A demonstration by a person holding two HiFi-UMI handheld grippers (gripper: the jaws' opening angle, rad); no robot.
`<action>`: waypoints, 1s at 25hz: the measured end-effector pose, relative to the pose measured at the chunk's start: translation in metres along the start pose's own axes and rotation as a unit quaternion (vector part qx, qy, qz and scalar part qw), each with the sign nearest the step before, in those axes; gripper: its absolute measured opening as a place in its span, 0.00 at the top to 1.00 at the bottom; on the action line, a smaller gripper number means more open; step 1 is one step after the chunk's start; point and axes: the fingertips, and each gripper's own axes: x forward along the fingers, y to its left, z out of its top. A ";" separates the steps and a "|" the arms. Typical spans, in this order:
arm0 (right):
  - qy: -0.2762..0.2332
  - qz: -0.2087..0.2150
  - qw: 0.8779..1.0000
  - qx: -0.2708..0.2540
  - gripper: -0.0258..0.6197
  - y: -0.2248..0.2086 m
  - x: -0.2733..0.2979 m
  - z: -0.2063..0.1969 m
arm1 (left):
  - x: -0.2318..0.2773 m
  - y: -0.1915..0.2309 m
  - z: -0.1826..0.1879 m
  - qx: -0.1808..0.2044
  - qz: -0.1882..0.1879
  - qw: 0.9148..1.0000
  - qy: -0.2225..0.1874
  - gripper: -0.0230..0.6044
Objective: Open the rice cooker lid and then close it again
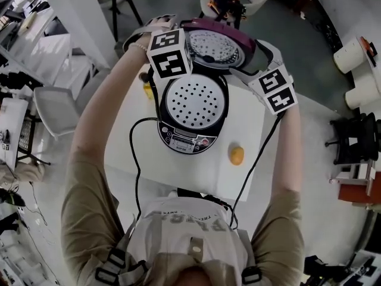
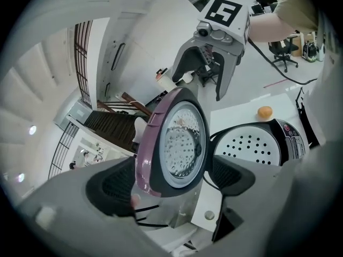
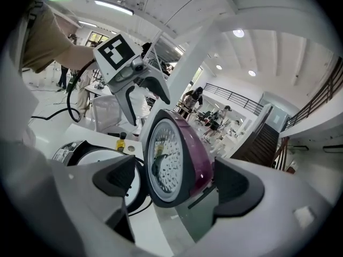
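Note:
The rice cooker (image 1: 186,140) stands on a white table (image 1: 196,174) with its purple lid (image 1: 215,45) swung up and back. Its perforated inner plate (image 1: 196,103) faces up. My left gripper (image 1: 178,33) is at the lid's left edge and my right gripper (image 1: 253,55) at its right edge. In the left gripper view the lid (image 2: 171,143) stands between the spread jaws of the left gripper (image 2: 174,181), which is open. The right gripper (image 3: 177,182) is open too, with the lid (image 3: 174,159) standing between its jaws.
An orange round object (image 1: 237,155) lies on the table right of the cooker. A small yellow bottle (image 1: 147,88) stands at its left. Black cables (image 1: 137,165) run from the grippers towards the person. A grey chair (image 1: 56,109) stands left of the table.

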 end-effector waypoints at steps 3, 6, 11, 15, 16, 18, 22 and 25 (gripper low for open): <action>0.014 0.004 1.000 -0.005 0.27 -0.006 0.004 -0.003 | 0.007 0.007 -0.001 0.011 -0.001 1.000 0.011 0.22; 0.020 0.007 1.000 -0.008 0.27 -0.012 0.009 -0.004 | 0.013 0.011 -0.002 0.014 -0.007 1.000 0.020 0.22; 0.031 0.021 0.999 -0.013 0.27 -0.013 0.017 -0.007 | 0.026 0.012 -0.011 0.017 -0.019 0.999 0.037 0.22; 0.033 0.031 0.999 -0.014 0.27 -0.010 0.019 -0.007 | 0.031 0.012 -0.018 0.023 -0.018 0.998 0.053 0.22; 0.034 0.034 0.999 -0.014 0.27 -0.009 0.020 -0.008 | 0.031 0.012 -0.019 0.024 -0.020 0.998 0.056 0.22; 0.035 0.037 0.999 -0.013 0.27 -0.008 0.021 -0.009 | 0.033 0.012 -0.020 0.023 -0.022 0.998 0.059 0.22; 0.032 0.037 0.999 -0.016 0.27 -0.007 0.022 -0.009 | 0.035 0.013 -0.020 0.021 -0.021 0.998 0.060 0.22; 0.023 0.036 0.999 -0.023 0.27 -0.008 0.023 -0.008 | 0.035 0.013 -0.021 0.020 -0.022 0.998 0.061 0.22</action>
